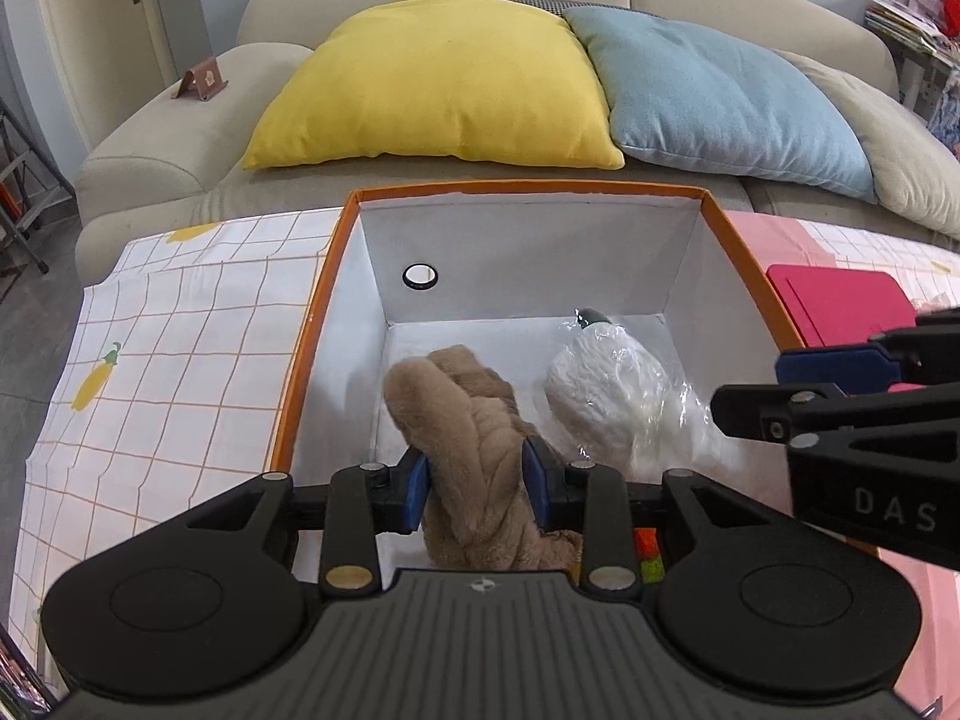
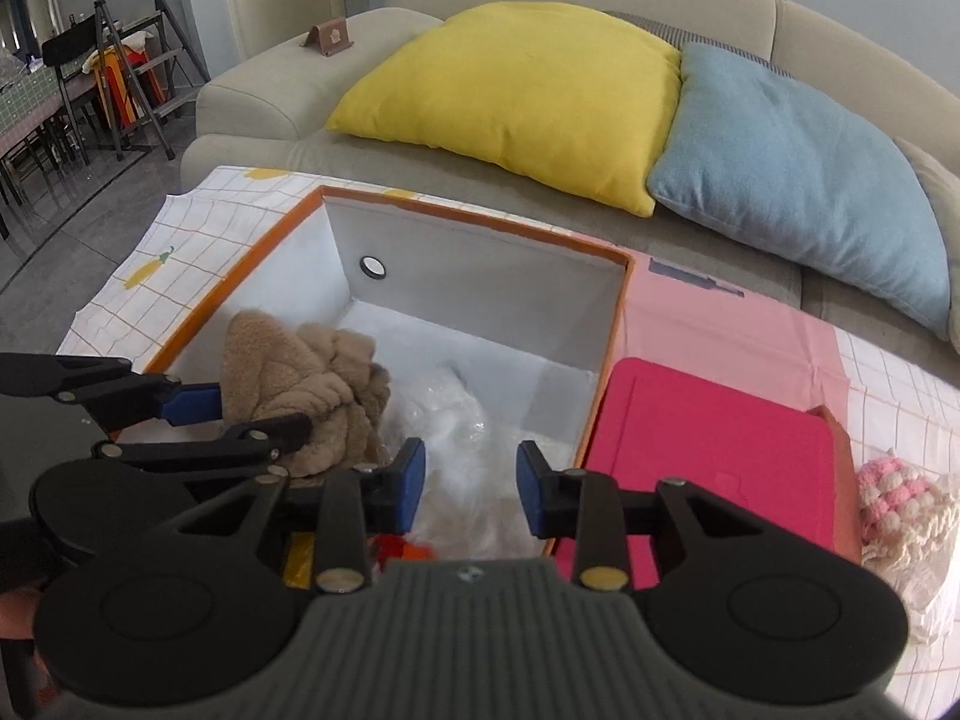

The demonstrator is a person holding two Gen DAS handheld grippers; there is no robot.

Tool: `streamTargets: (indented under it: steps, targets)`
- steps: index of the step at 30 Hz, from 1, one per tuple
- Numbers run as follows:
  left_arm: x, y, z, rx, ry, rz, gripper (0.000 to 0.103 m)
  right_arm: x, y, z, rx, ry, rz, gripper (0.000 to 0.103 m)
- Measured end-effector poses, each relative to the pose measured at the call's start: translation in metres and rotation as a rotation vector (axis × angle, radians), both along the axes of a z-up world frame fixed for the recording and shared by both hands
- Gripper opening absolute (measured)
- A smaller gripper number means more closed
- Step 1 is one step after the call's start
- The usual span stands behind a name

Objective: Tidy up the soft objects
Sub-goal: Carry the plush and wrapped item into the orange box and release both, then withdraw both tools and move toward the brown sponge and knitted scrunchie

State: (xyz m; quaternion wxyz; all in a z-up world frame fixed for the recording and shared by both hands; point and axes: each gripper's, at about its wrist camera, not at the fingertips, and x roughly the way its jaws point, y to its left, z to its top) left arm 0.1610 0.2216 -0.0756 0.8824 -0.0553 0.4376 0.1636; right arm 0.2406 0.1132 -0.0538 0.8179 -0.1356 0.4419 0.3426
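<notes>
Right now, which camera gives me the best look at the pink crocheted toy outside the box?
The right wrist view: the pink crocheted toy lies in plain sight beside the pink lid. The left wrist view does not show it.

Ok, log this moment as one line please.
phase: placing in orange box | left gripper: brown plush between pads | right gripper: open, over bagged white plush
</notes>
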Motion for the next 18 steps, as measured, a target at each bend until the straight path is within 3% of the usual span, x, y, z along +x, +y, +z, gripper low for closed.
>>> streamTargets:
  steps: [5, 7, 18]
  targets:
    - [-0.002, -0.002, 0.006, 0.005, -0.021, 0.004, 0.057, -0.002, -0.007, 0.006, 0.019, -0.003, -0.013, 0.043]
    - [-0.006, -0.004, 0.012, 0.004, -0.055, 0.009, 0.071, -0.004, -0.011, 0.011, 0.026, -0.012, -0.014, 0.047]
    - [-0.049, -0.037, 0.059, -0.017, -0.344, 0.036, 0.088, -0.038, -0.088, 0.05, 0.18, -0.115, -0.061, 0.071]
